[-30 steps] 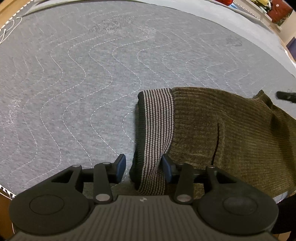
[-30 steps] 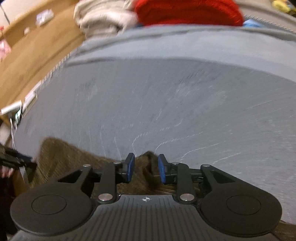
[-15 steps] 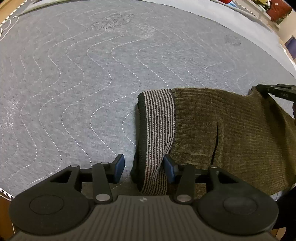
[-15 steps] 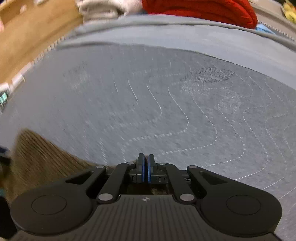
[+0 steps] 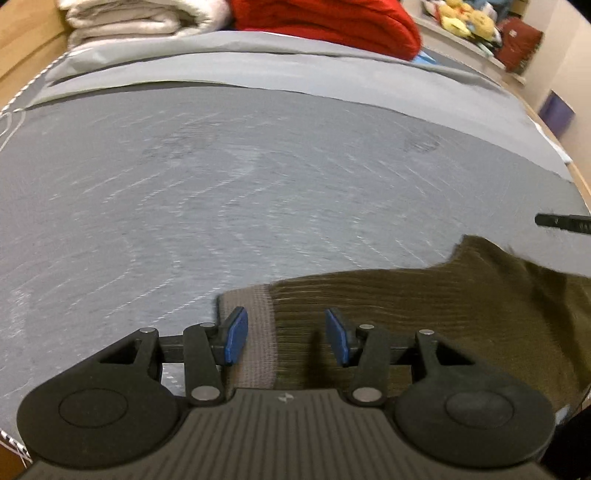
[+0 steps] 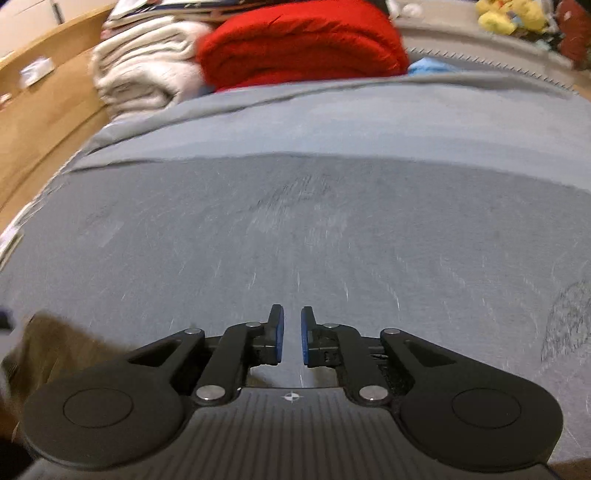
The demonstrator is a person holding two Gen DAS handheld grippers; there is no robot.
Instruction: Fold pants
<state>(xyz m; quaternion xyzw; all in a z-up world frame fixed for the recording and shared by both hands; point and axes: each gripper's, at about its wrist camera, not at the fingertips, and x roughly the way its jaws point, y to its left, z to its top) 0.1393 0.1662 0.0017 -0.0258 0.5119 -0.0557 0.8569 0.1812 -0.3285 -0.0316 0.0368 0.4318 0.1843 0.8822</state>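
Olive ribbed pants [image 5: 424, 314] lie on the grey quilted bed cover [image 5: 258, 184], their striped waistband [image 5: 262, 332] at the left end. My left gripper [image 5: 286, 336] hovers over that end, open; the waistband and olive cloth show between the blue pads [image 5: 234, 336], which do not press on them. My right gripper [image 6: 291, 339] stands over bare cover, its jaws opening by a narrow gap with nothing between them. In its view a corner of the pants [image 6: 55, 350] sits at the lower left. The right gripper's dark fingertip [image 5: 561, 222] pokes in at the right edge of the left wrist view.
A folded white blanket [image 6: 144, 74] and a red blanket [image 6: 295, 48] are stacked at the far end of the bed. Plush toys [image 5: 461, 18] sit on a shelf behind. A wooden bed frame [image 6: 44, 122] runs along the left side.
The left gripper has lifted and tilted up, so the far blankets now show and the waistband lies by its left pad. The right gripper shut, then parted slightly, and left the pants' edge.
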